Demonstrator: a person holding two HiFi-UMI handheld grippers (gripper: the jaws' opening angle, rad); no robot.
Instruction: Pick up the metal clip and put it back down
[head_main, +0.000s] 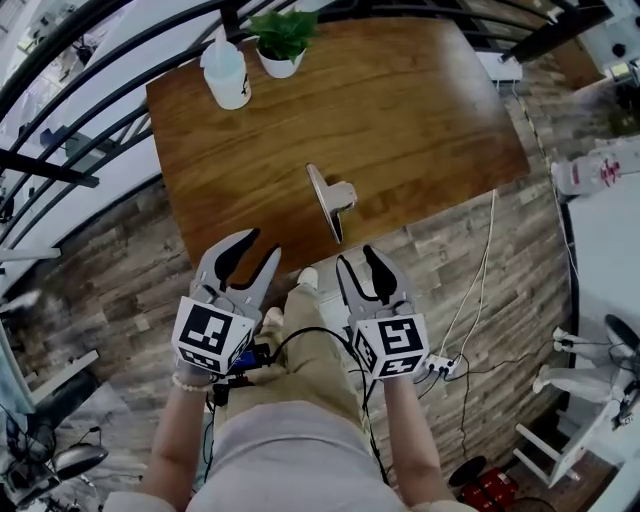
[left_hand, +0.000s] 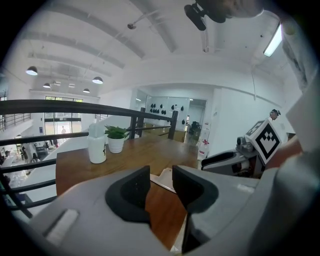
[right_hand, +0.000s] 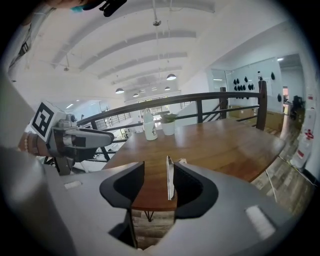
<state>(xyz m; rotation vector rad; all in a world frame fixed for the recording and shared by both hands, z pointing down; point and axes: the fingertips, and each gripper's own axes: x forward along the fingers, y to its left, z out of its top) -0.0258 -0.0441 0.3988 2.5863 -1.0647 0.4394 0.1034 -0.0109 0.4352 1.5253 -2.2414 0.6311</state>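
Seen from the head camera, a person in khaki trousers (head_main: 300, 350) holds two grey tongs side by side over a plank floor (head_main: 120, 270), each topped with a black-and-white marker cube (head_main: 208, 335). The left gripper (head_main: 262, 247) has its jaws parted with nothing between them. In its own view only the tabletop and part of the clip show through the gap. The right gripper (head_main: 356, 257) is likewise spread and empty, its dark pads (right_hand: 187, 187) standing clear of the thin metal edge seen beyond them. Both tools hang just short of the near edge of a brown wooden table (head_main: 420, 110), touching nothing on it. The metal clip (head_main: 328, 198) rests on the wood close to that near edge, roughly in line with the space between the two grippers. It stands on its long edge, with a shorter tab jutting to the right. At the far left corner of the table are a white pump bottle (head_main: 228, 75) and, just beside it, a small potted plant (head_main: 282, 40) in a white pot. A dark metal railing (head_main: 90, 120) curves round behind the table, and a white cable (head_main: 482, 270) trails across the floor at right.
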